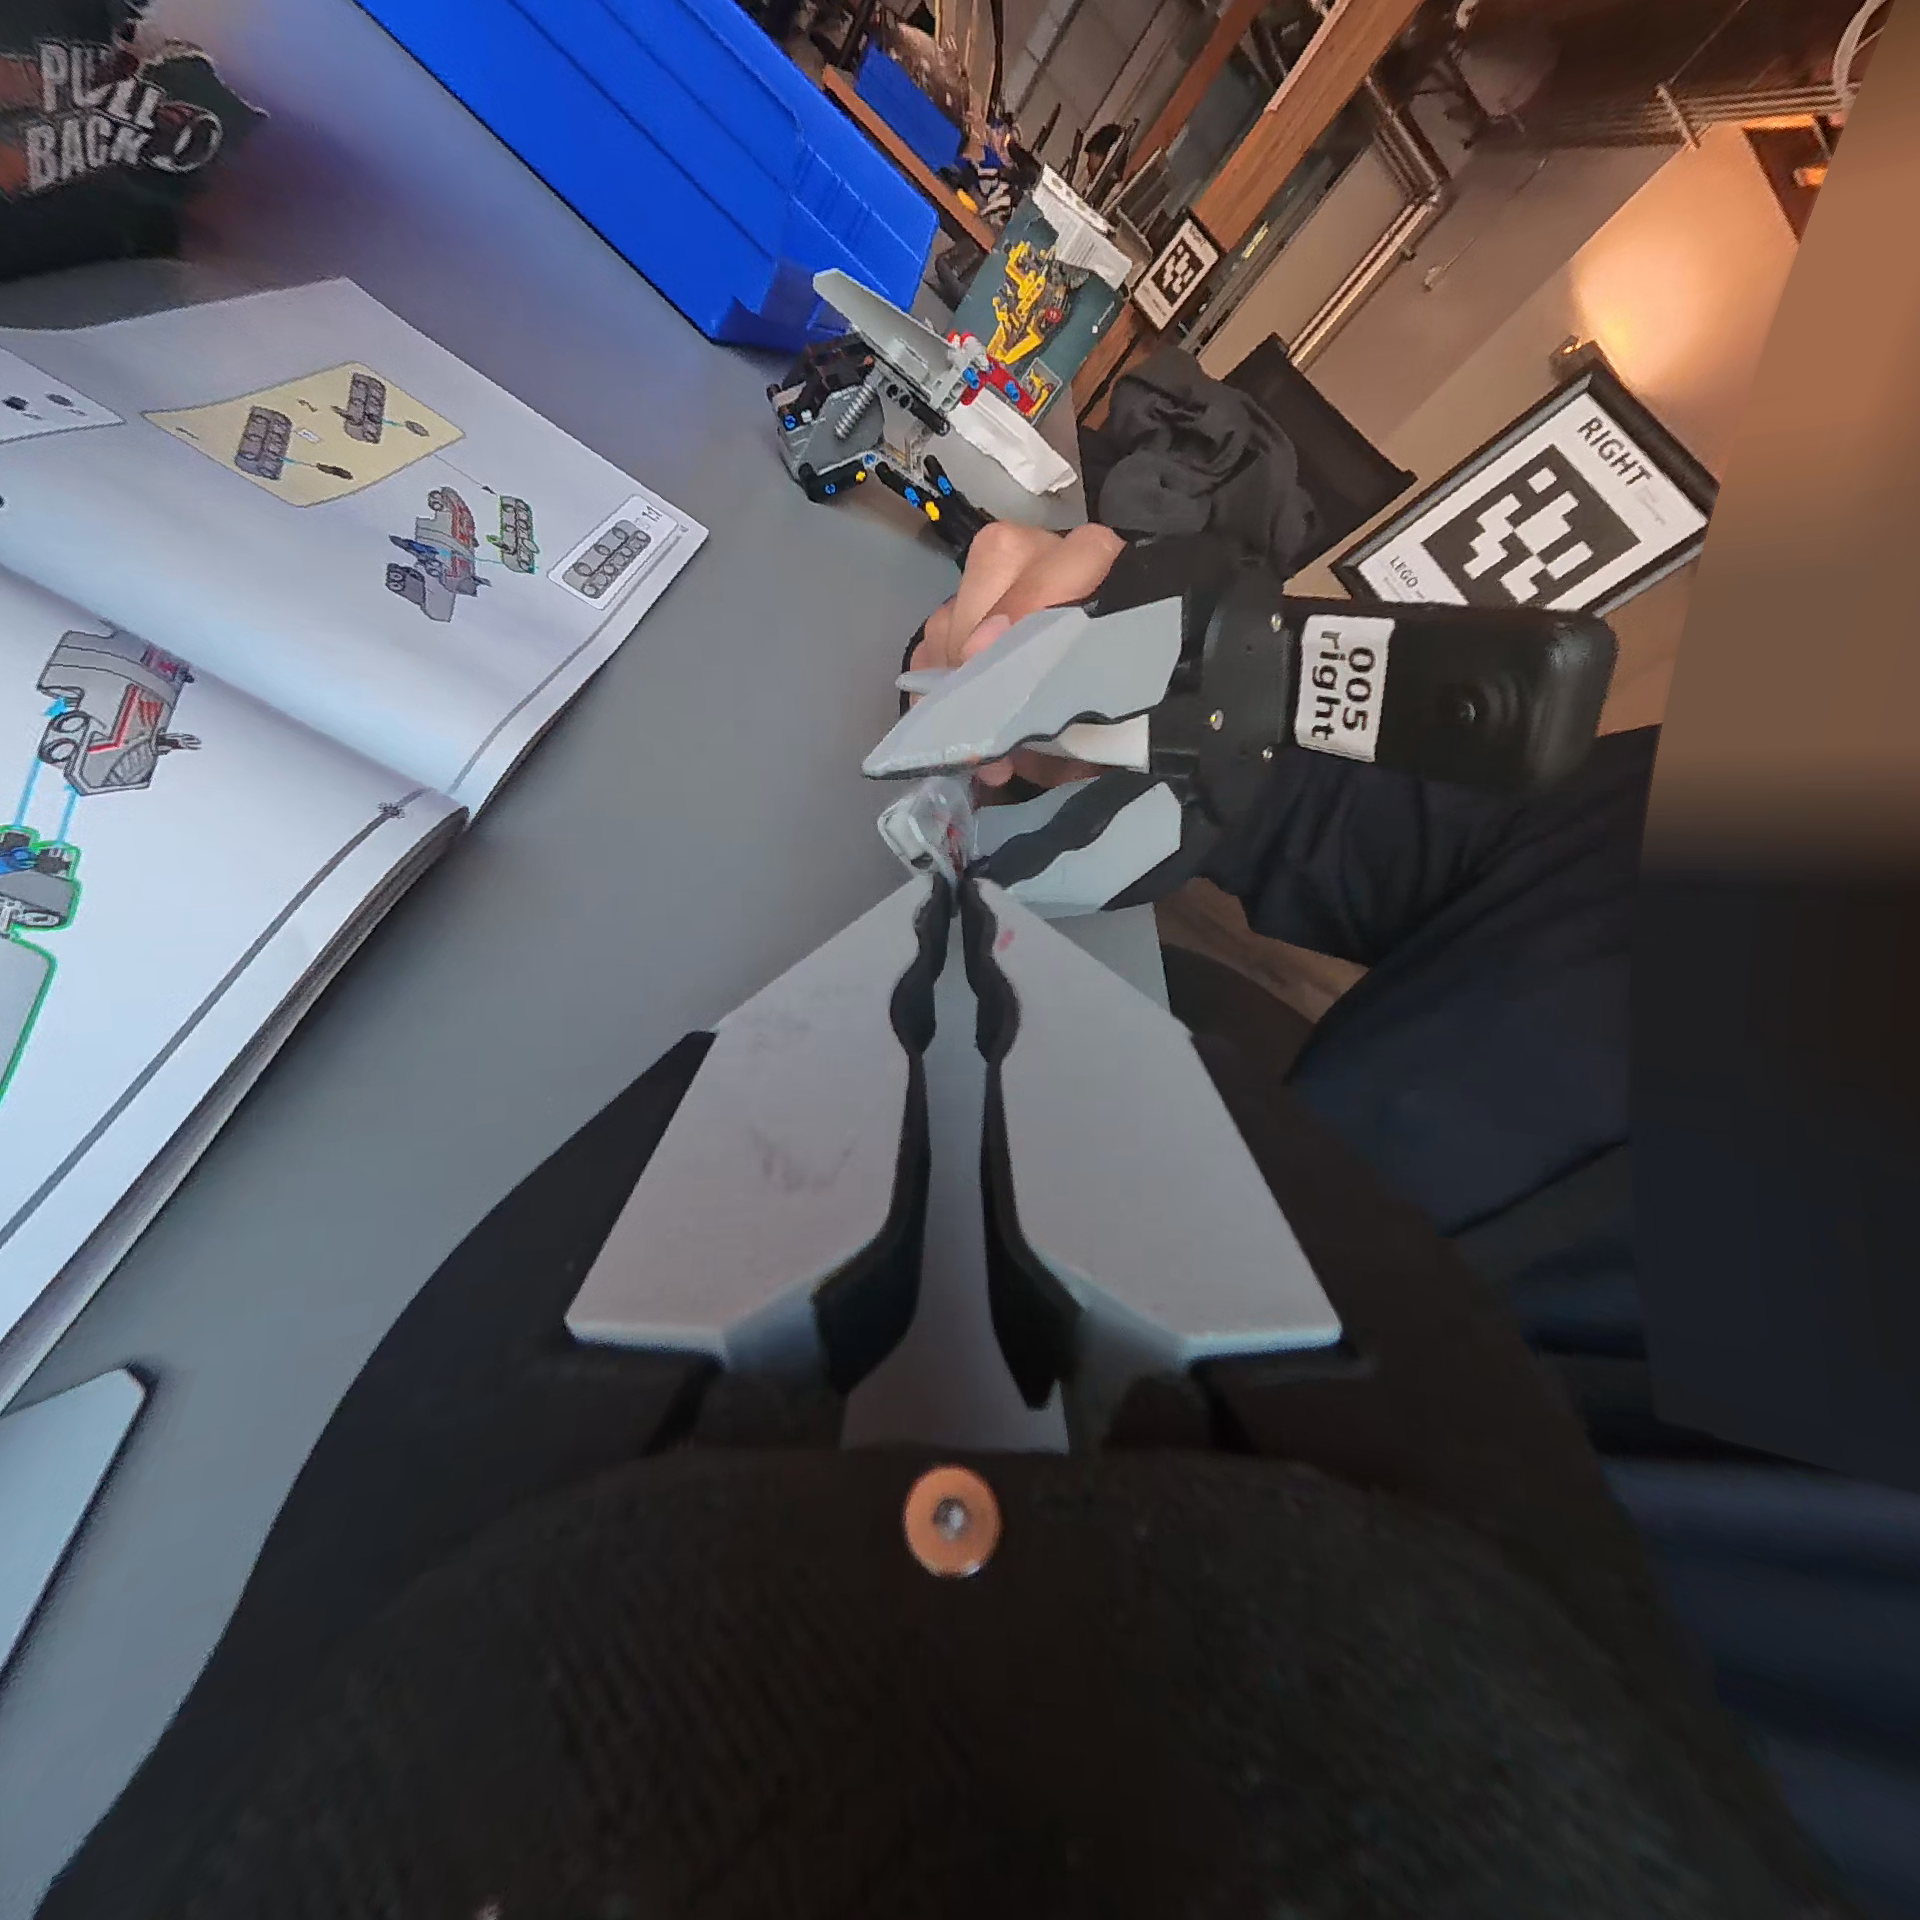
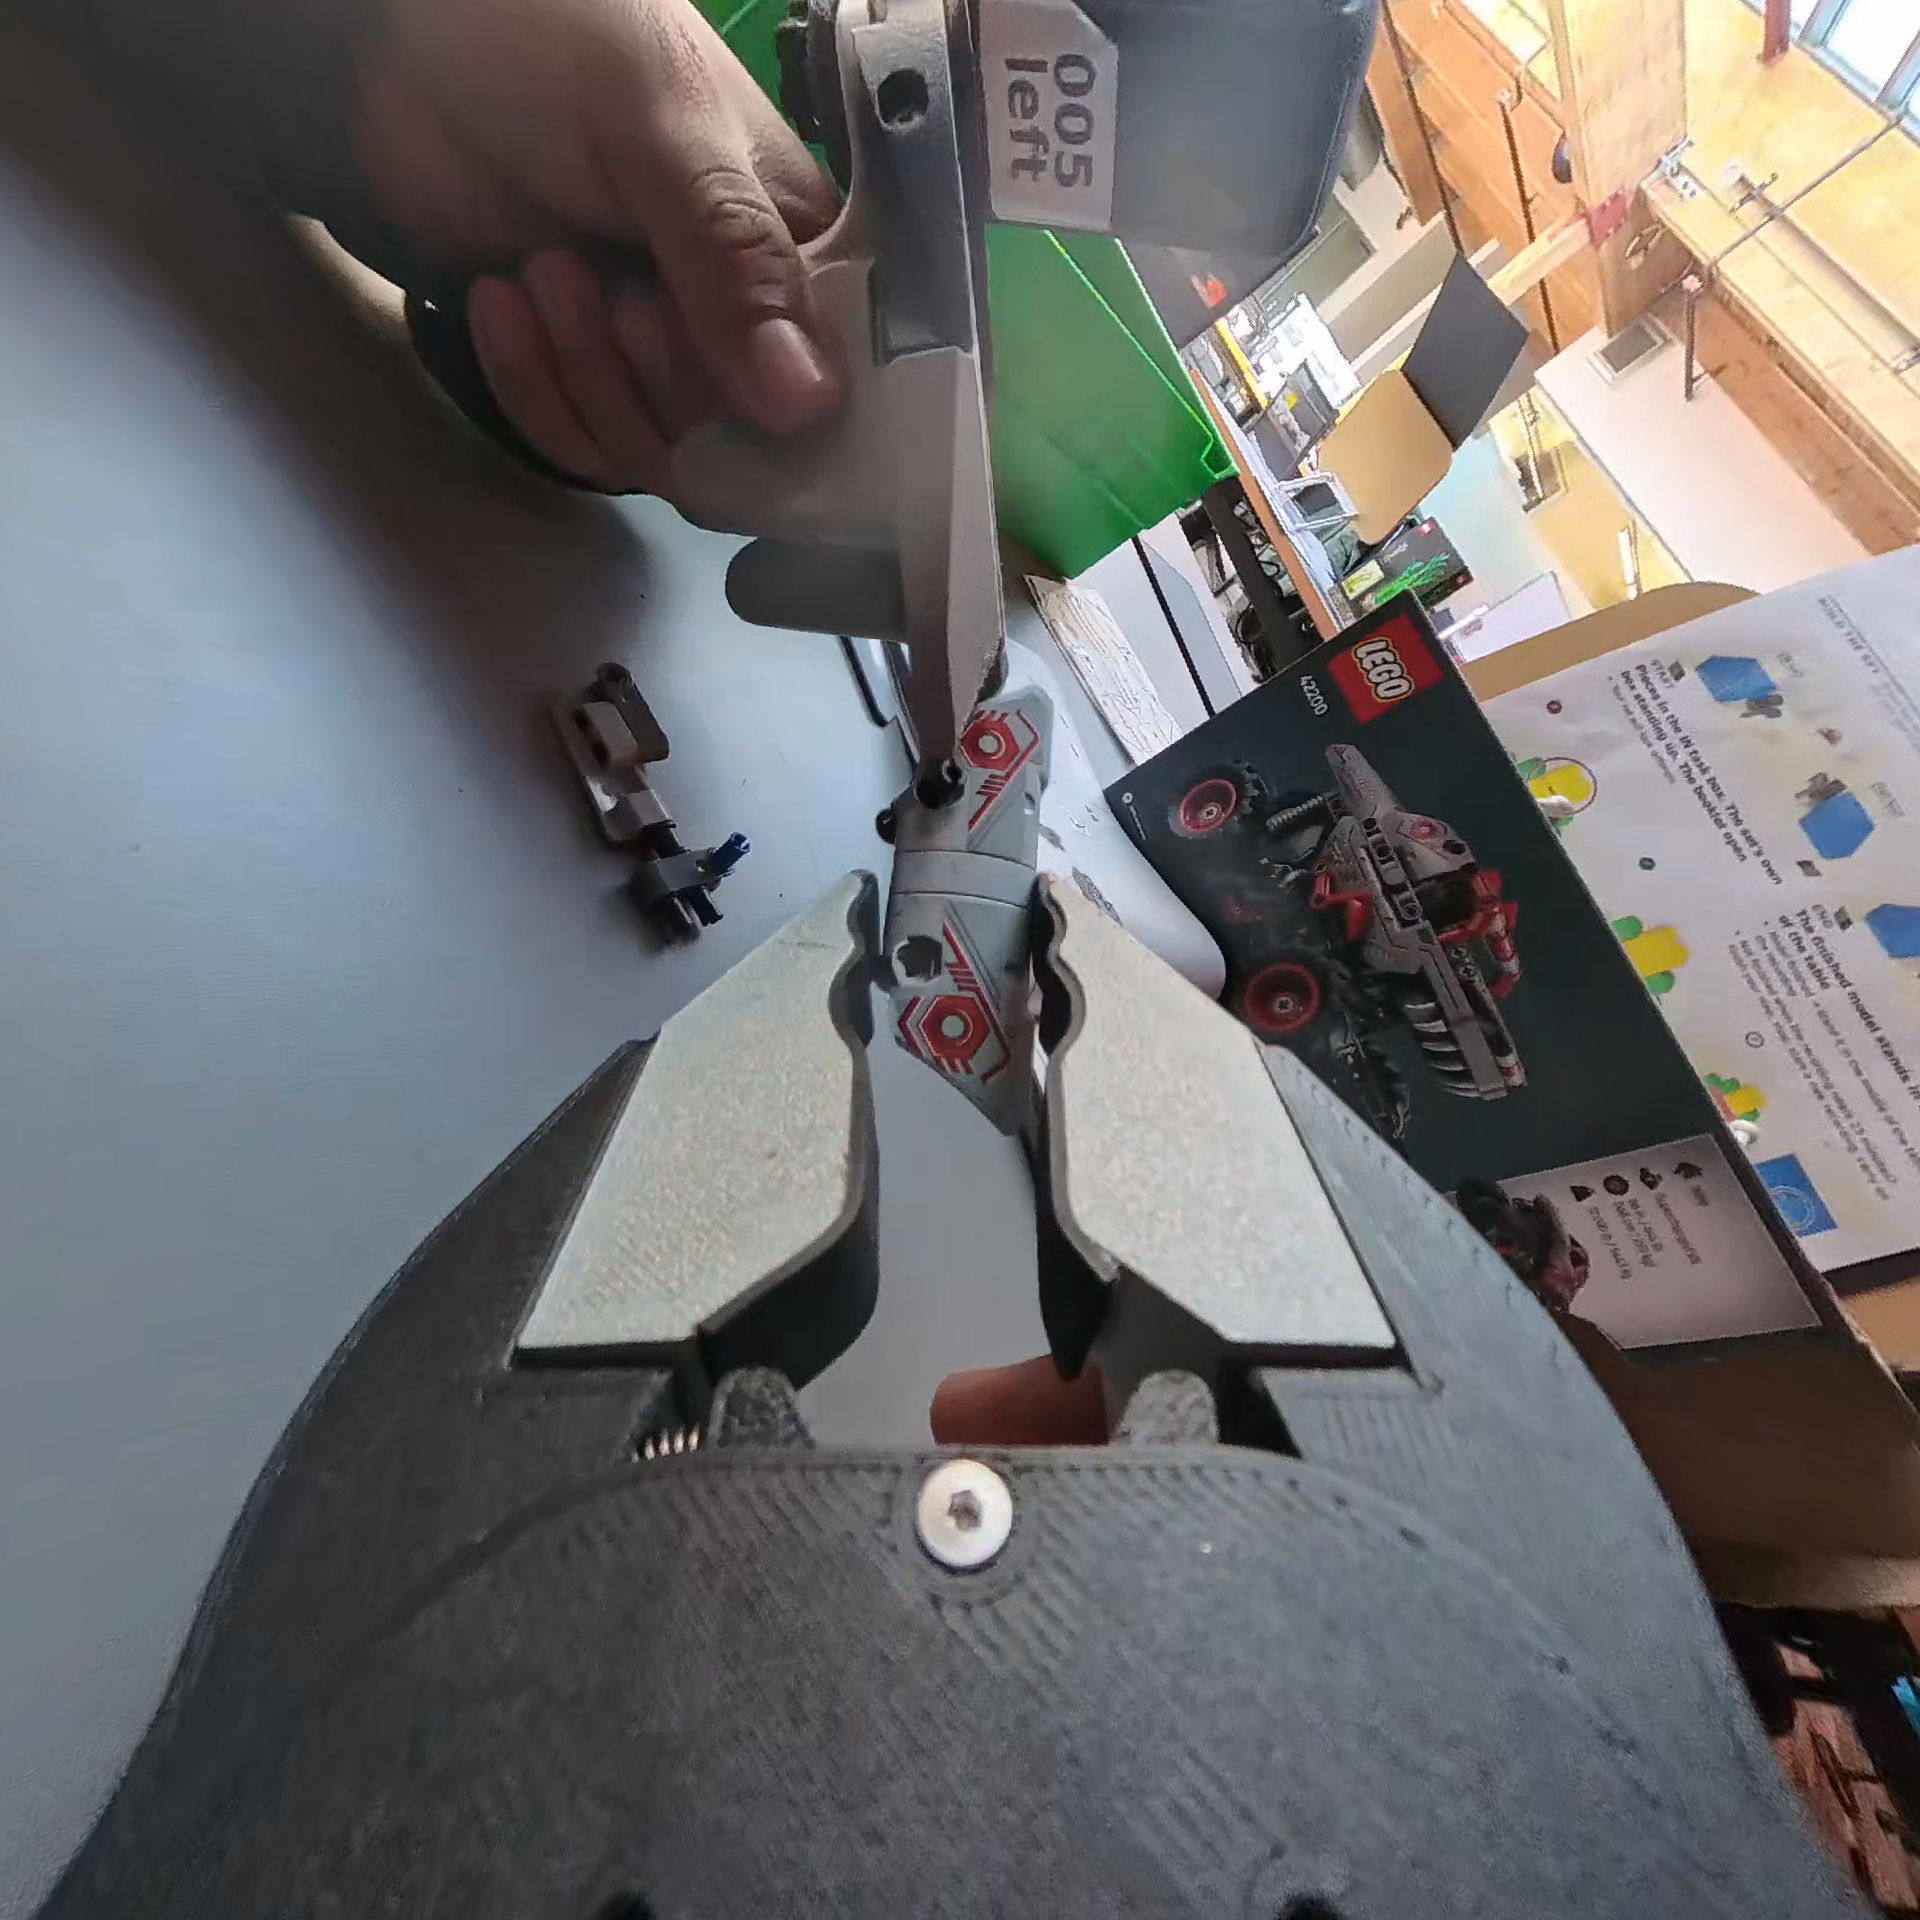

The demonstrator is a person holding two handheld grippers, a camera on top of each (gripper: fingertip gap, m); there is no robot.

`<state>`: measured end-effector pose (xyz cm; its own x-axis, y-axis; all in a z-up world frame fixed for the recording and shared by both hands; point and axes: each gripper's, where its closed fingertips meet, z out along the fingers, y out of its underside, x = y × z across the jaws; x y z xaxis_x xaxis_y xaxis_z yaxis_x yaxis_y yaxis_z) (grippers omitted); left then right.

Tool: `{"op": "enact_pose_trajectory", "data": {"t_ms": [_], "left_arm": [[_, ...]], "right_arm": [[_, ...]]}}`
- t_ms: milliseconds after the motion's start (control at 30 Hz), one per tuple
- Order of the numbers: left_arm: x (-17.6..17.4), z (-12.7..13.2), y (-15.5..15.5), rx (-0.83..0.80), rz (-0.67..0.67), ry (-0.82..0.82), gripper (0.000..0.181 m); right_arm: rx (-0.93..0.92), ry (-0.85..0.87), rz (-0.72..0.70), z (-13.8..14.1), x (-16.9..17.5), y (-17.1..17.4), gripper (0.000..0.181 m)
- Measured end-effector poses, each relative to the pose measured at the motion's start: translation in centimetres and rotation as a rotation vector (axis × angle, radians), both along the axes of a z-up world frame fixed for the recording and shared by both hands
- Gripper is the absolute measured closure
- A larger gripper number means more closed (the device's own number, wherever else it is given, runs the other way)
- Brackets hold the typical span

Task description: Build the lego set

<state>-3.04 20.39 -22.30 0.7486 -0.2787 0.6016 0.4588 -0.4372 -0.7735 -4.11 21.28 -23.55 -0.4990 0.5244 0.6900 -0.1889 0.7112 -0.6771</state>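
Observation:
My right gripper is shut on a grey panel assembly with red hexagon markings and holds it above the grey table. My left gripper comes in from the top of the right wrist view. Its tips are pinched on a black pin at the far end of the assembly. In the left wrist view the right gripper holds the assembly right at my left fingertips. The pin is hidden there.
An open instruction booklet lies at the left. A blue bin and a partly built model stand behind it. A small grey subassembly lies on the table. A green bin, the set's box and a printed sheet are at the right. Only a small space, under 4 cm, lies between the two pairs of fingers. About 7 centimetres separates my right fingertips from the small grey subassembly.

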Motion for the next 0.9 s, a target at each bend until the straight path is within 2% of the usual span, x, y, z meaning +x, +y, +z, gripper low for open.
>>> {"op": "enact_pose_trajectory", "data": {"t_ms": [167, 267, 367, 500, 600, 700, 900], "left_arm": [[0.0, -0.4, -0.2, -0.011, -0.006, 0.056, 0.180], [-0.5, -1.7, -0.9, -0.084, -0.003, 0.201, 0.163], [0.3, -2.6, -2.1, -0.149, -0.088, 0.269, 0.158], [1.4, -3.8, -3.4, -0.233, -0.186, 0.270, 0.152], [0.8, -5.1, -3.5, -0.289, -0.166, 0.342, 0.152], [1.5, -4.0, -2.7, -0.208, -0.159, 0.294, 0.156], [2.0, -1.4, -1.8, -0.064, -0.152, 0.175, 0.158]], "right_arm": [[0.021, 0.021, 0.036, 0.3, 0.1, 0.6, 0.156], [0.109, 0.018, 0.067, -0.6, 0.2, 2.0, 0.156], [0.121, -0.045, 0.161, -1.5, 1.4, 2.5, 0.156], [0.096, -0.138, 0.177, -2.1, 1.6, 3.1, 0.156], [0.088, -0.122, 0.199, -1.8, 1.9, 2.7, 0.156], [0.139, -0.028, 0.197, -1.2, 2.0, 2.1, 0.156], [0.562, 0.470, 0.080, 0.9, 2.3, 0.9, 0.156]]}}
